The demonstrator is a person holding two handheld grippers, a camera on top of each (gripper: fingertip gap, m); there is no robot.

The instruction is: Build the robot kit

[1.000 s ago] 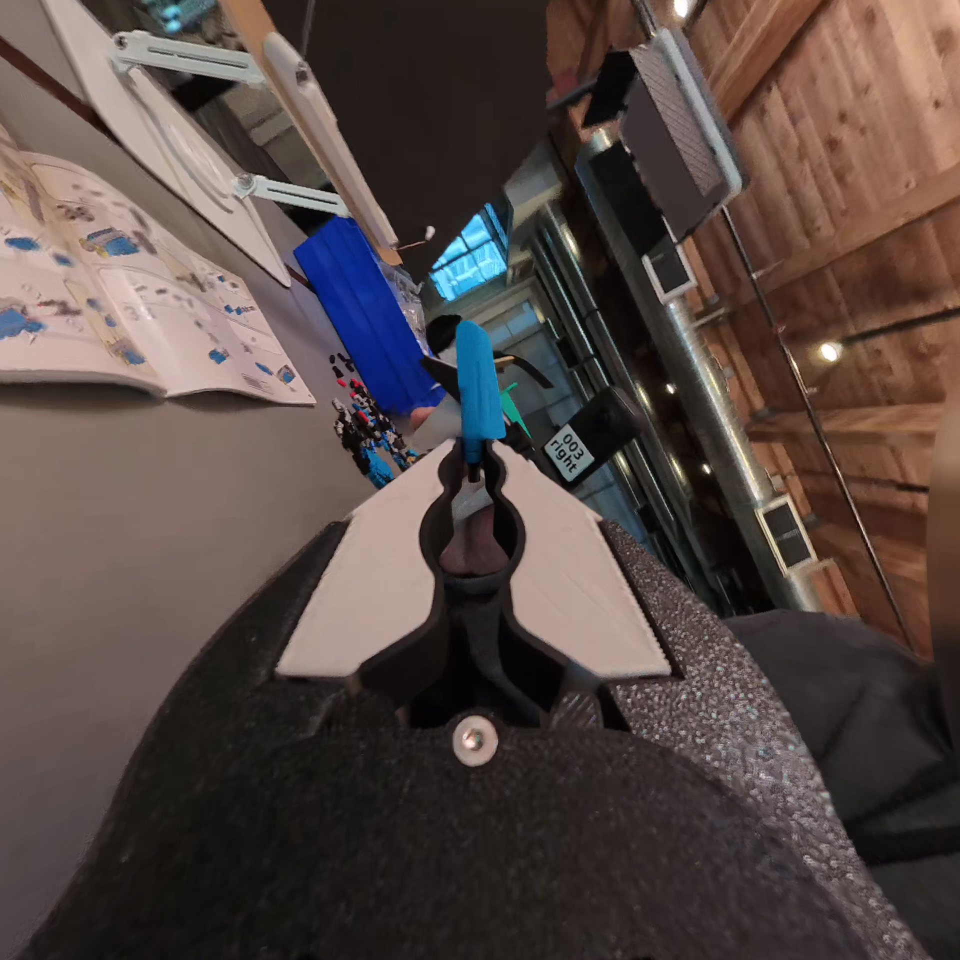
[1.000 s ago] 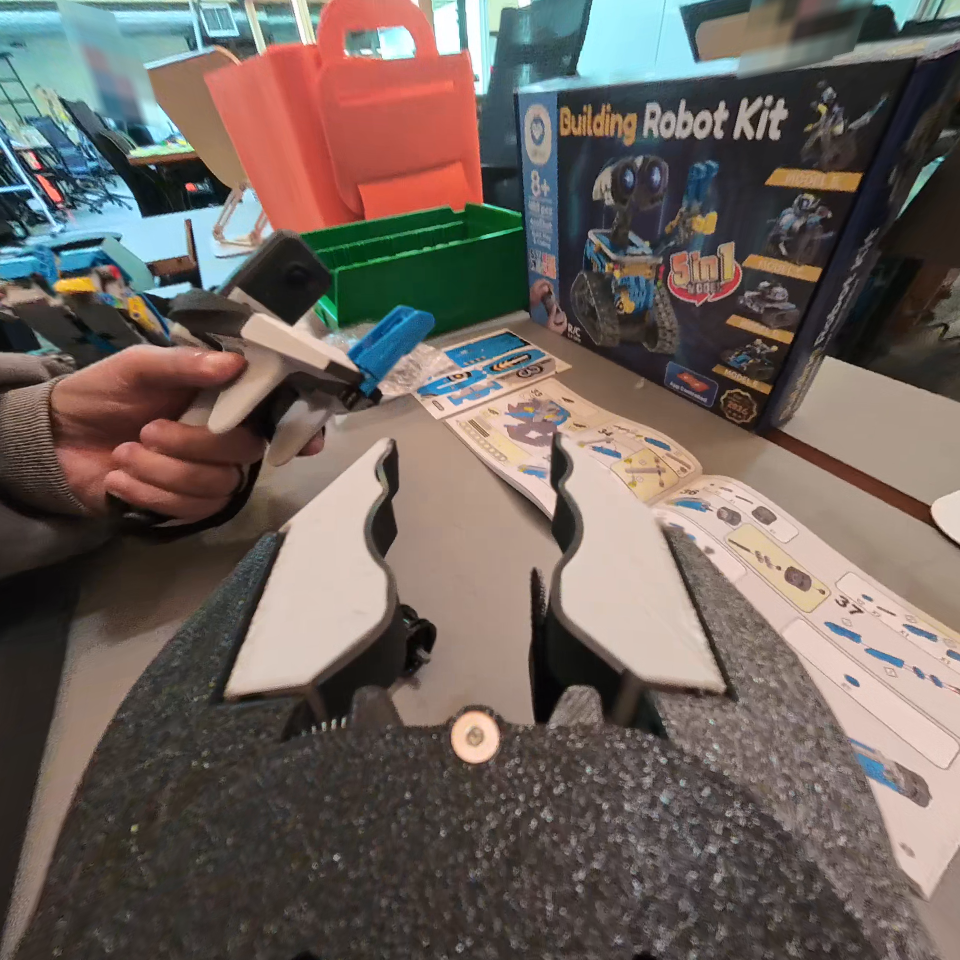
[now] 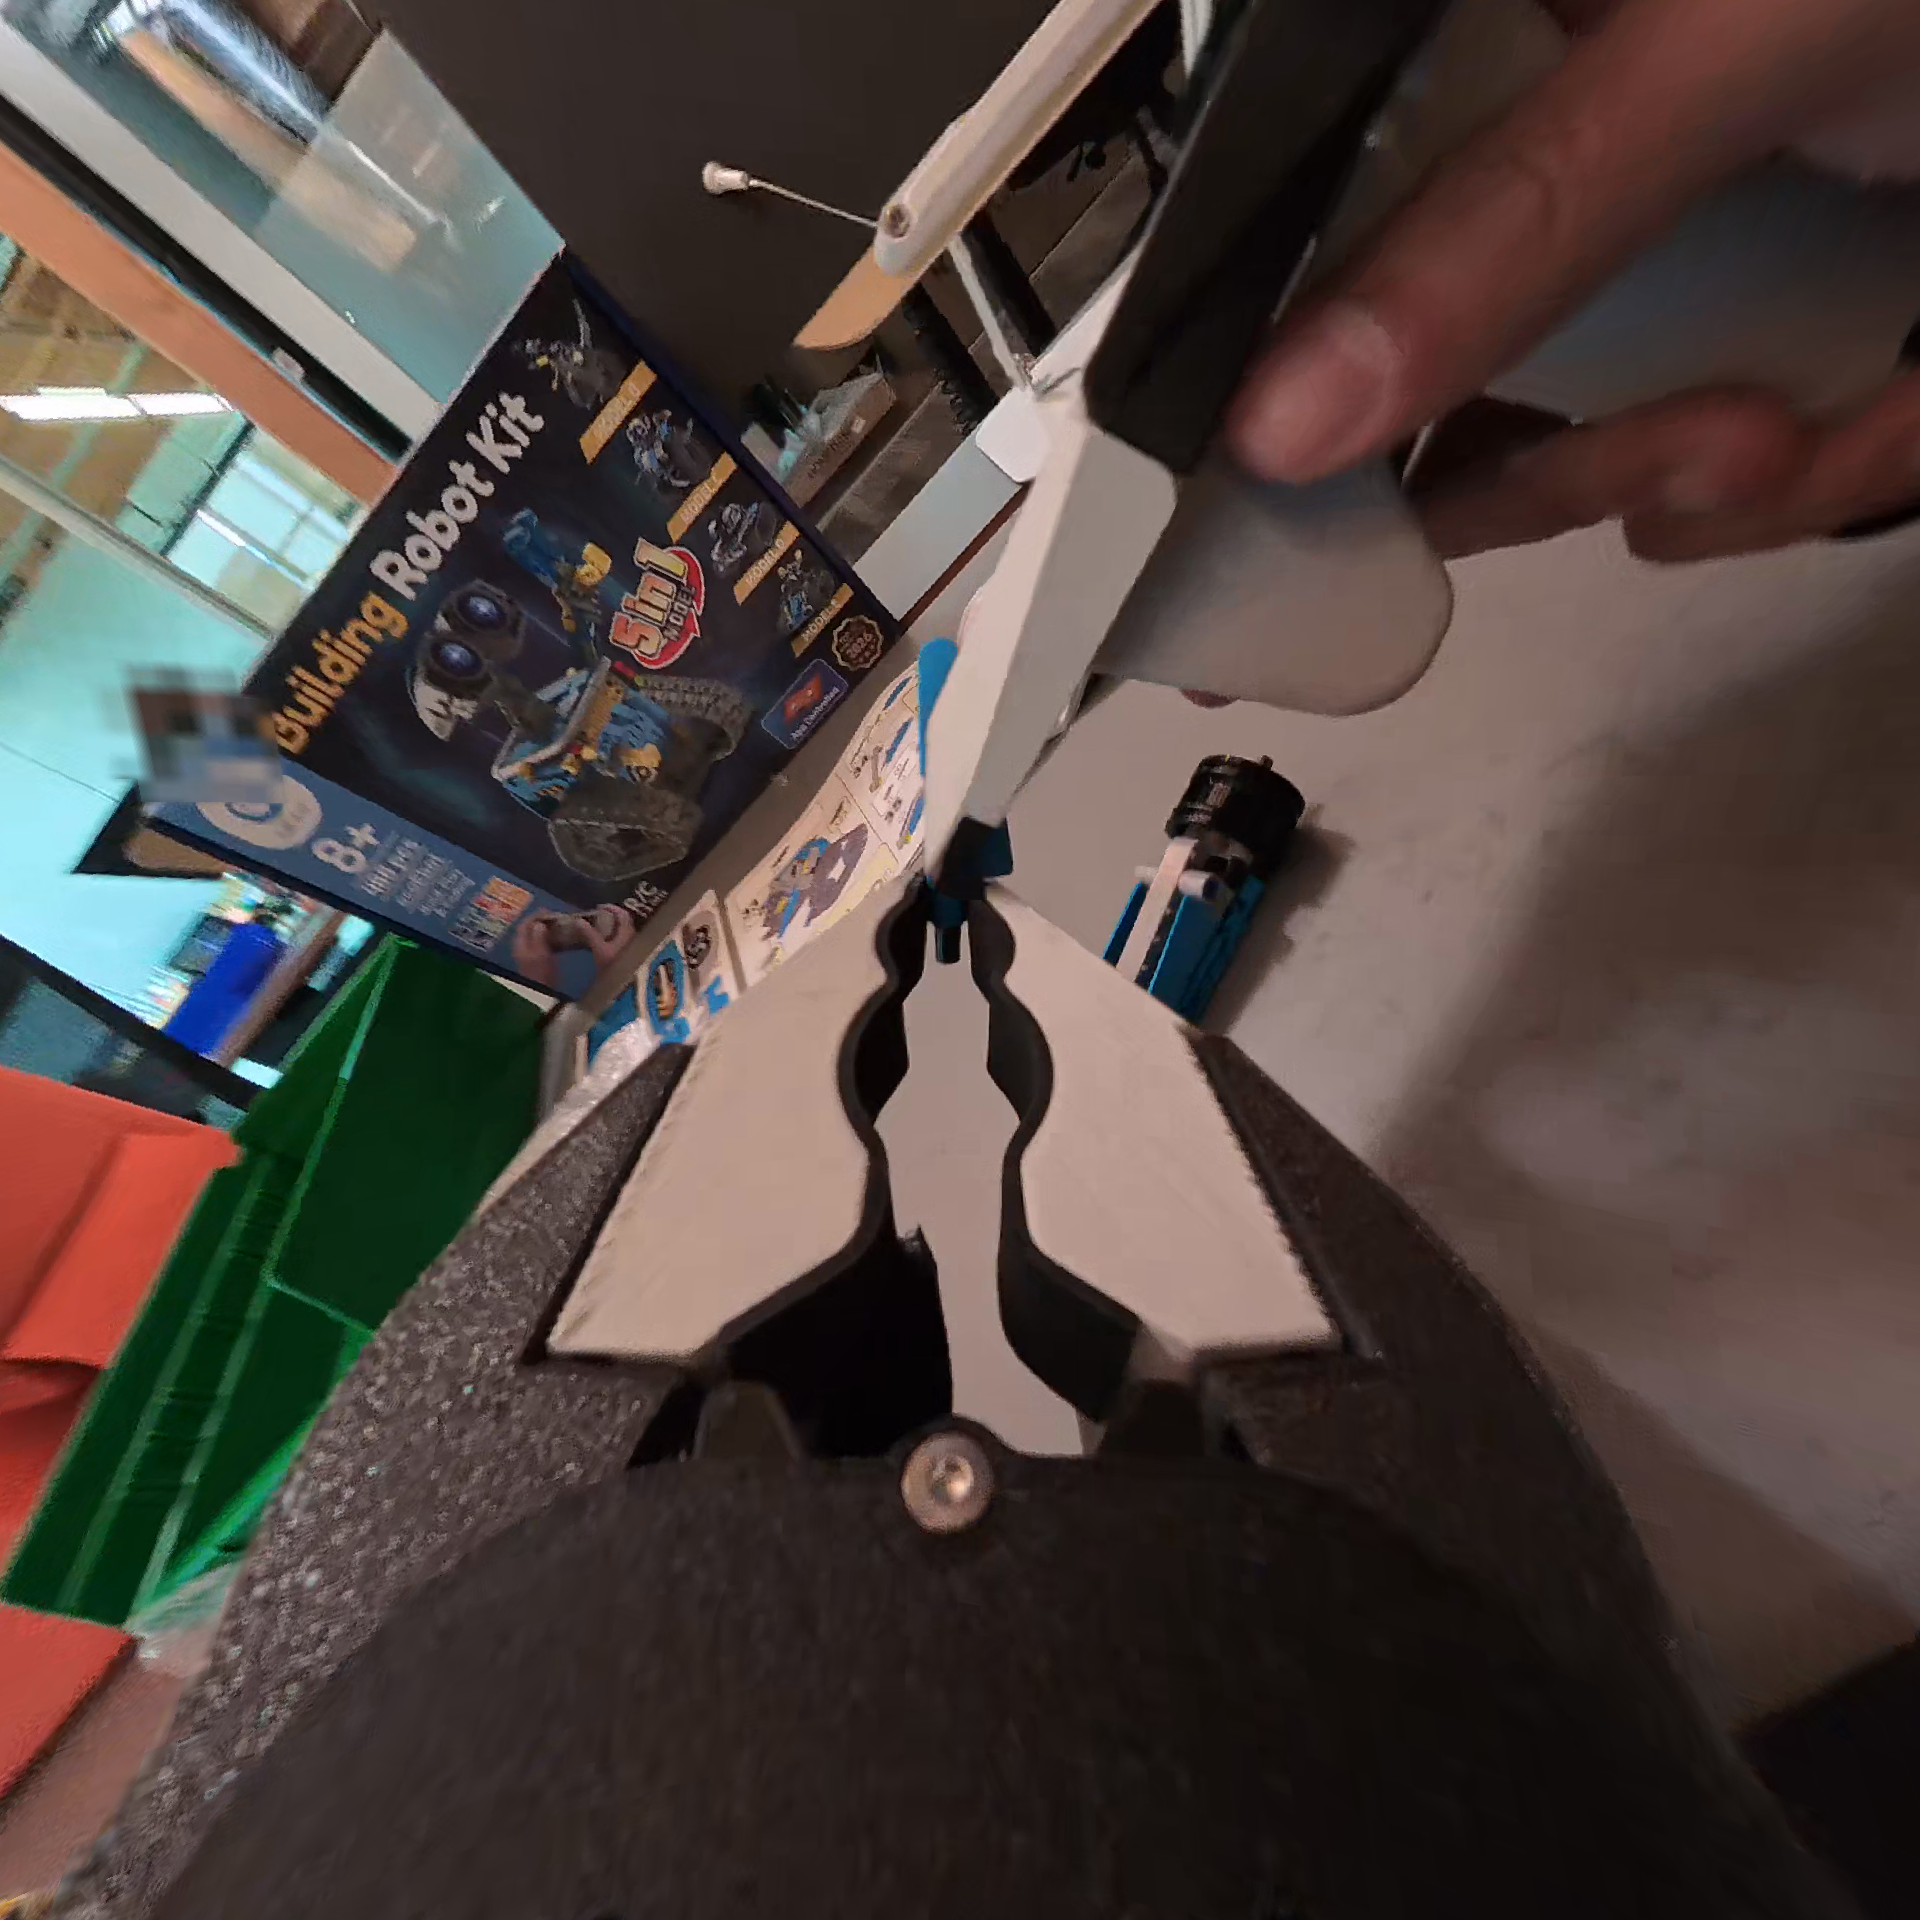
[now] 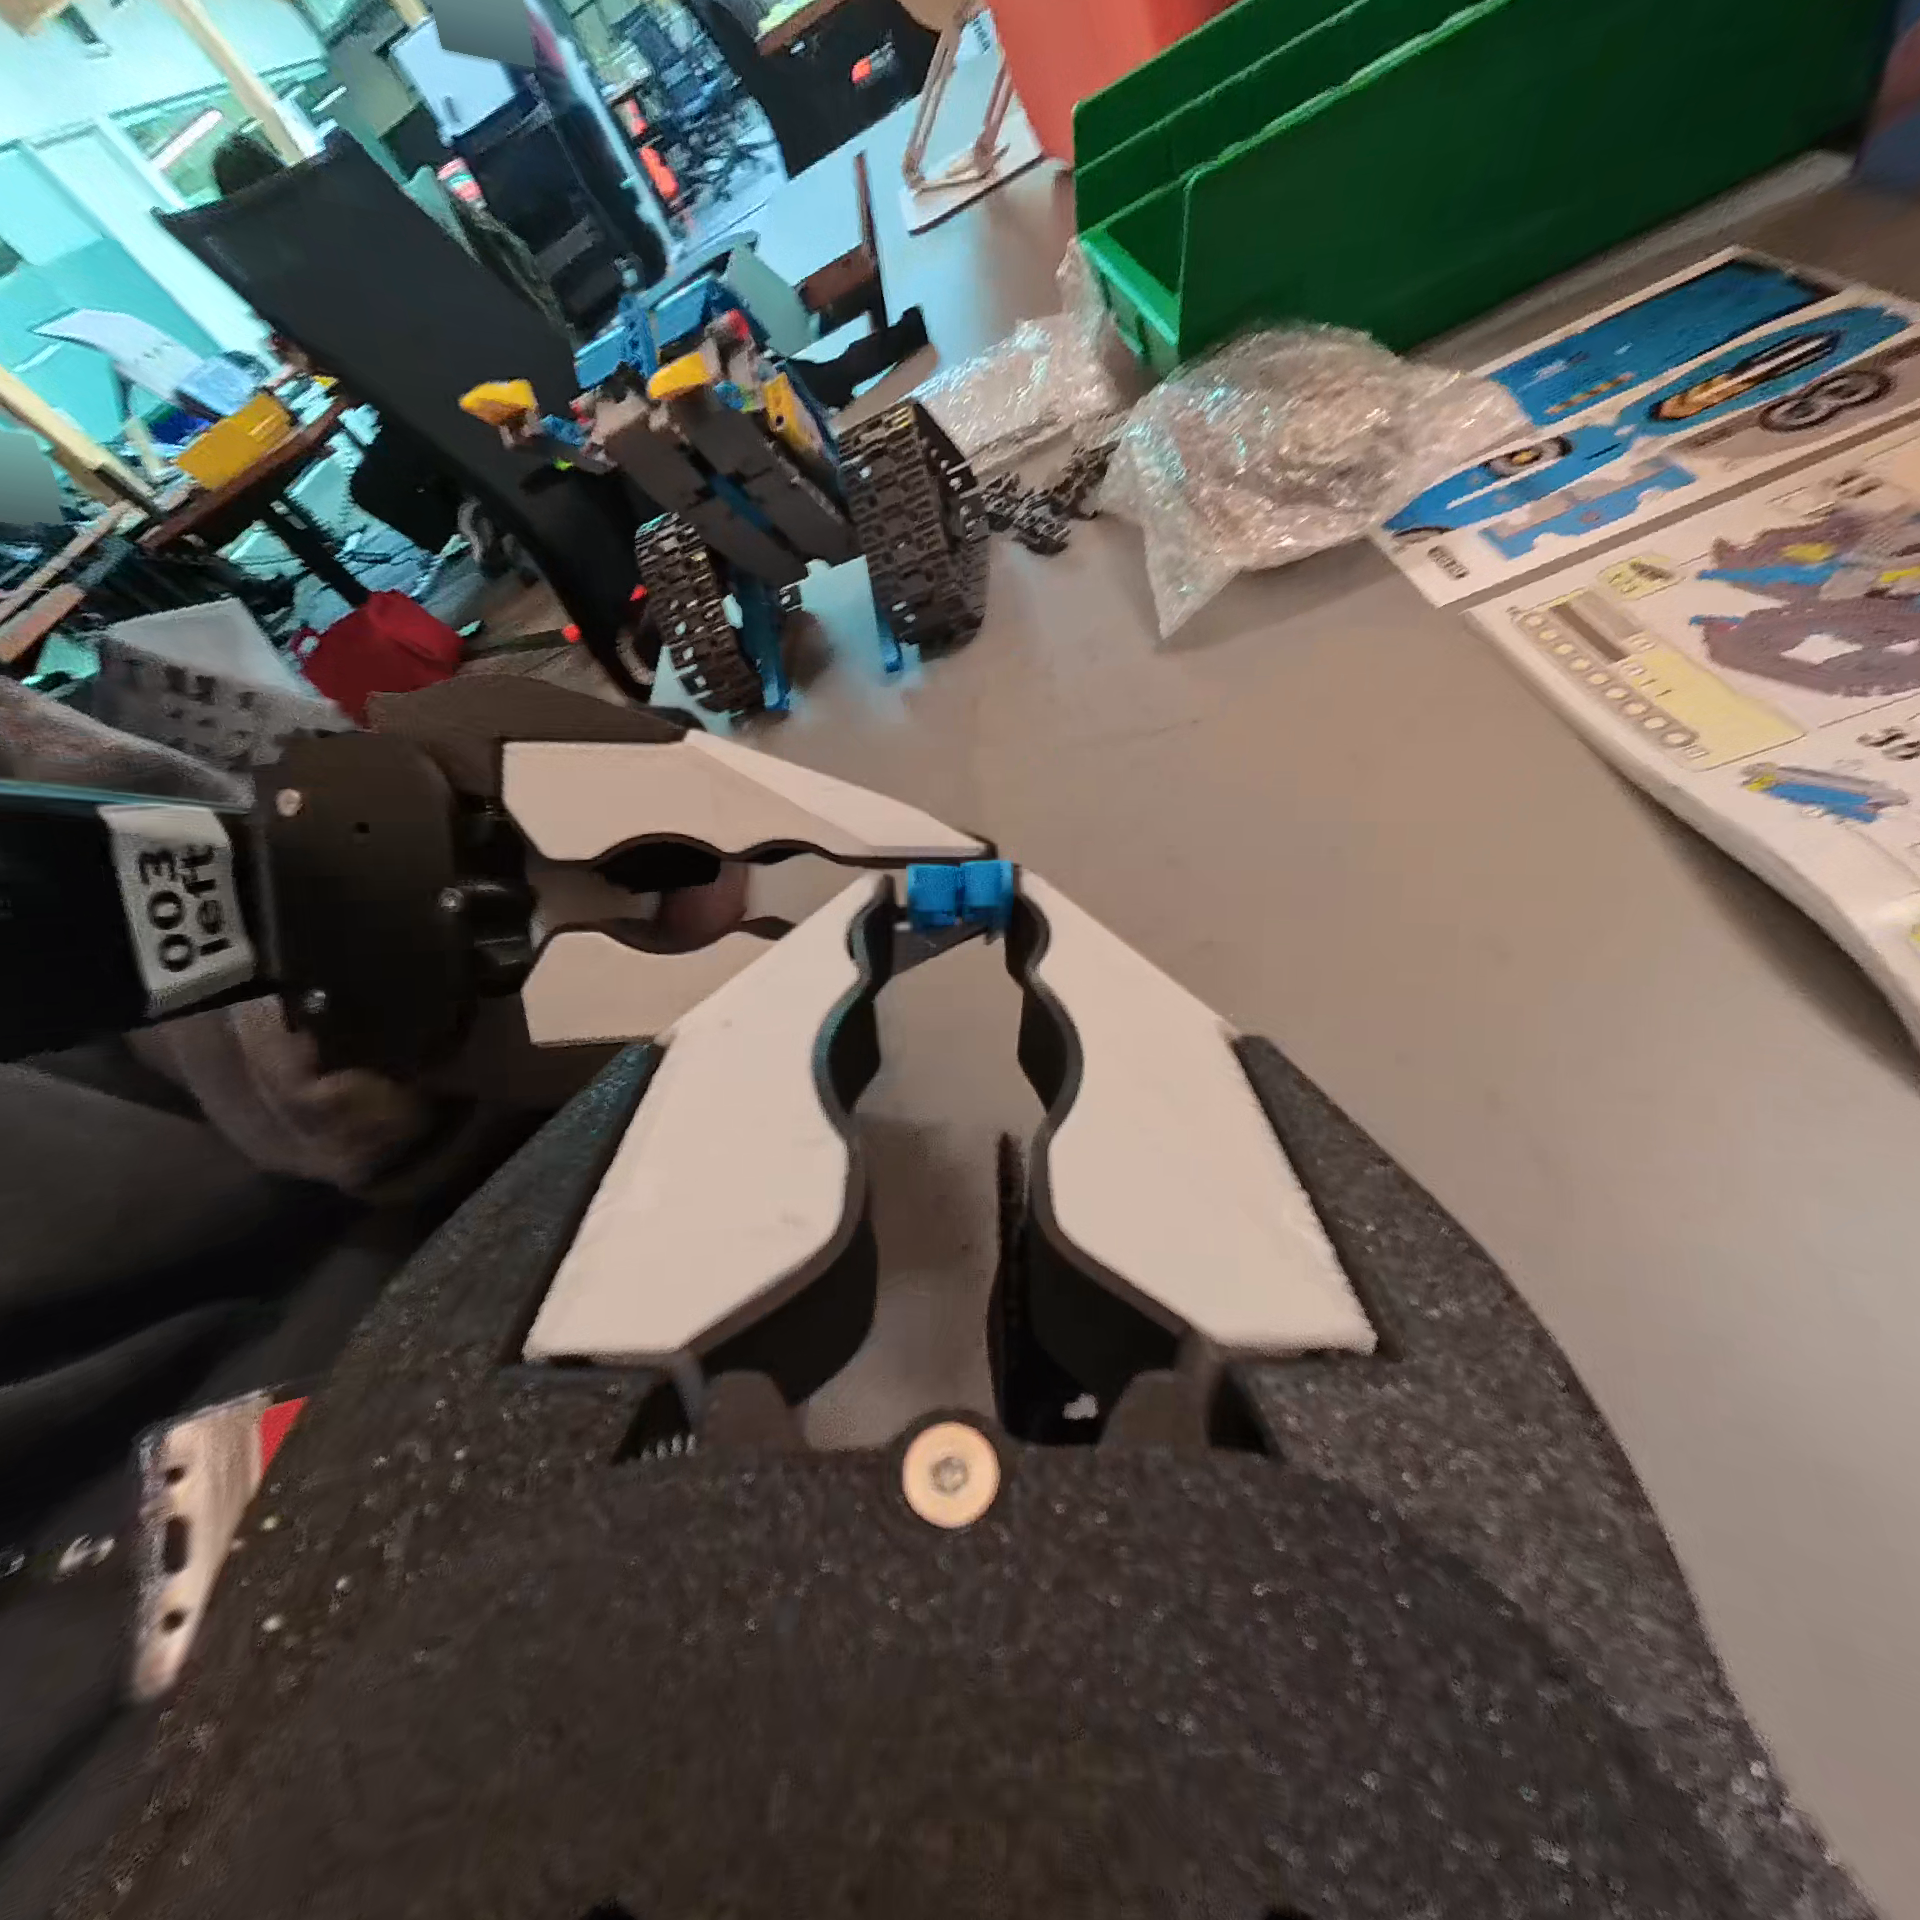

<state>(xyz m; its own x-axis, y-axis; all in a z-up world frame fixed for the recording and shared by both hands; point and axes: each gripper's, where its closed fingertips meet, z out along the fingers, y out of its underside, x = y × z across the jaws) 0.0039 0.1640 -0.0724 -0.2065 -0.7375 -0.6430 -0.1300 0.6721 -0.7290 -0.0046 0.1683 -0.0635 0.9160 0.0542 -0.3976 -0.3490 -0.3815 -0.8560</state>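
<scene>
A small blue plastic building-block piece point(image 4: 957, 896) sits pinched at the very tips of both pairs of tongs, raised above the grey desk point(image 4: 1403, 935). The right tongs point(image 4: 954, 902) are narrowed onto its two ends, with a wide gap left farther back between the white fingers. The left tongs point(image 3: 948, 914) are nearly closed and grip the same piece from the side; in the right wrist view they come in from the left, tips meeting the block.

Beyond the tips on the desk stand a tracked grey, blue and yellow toy robot point(image 4: 790, 499), crumpled clear plastic bags point(image 4: 1278, 447), a green plastic bin point(image 4: 1455, 177) and an open instruction booklet point(image 4: 1714, 623). The left wrist view also shows a dark blue kit box point(image 3: 561, 665) and a small blue-and-black motor assembly point(image 3: 1205, 883).
</scene>
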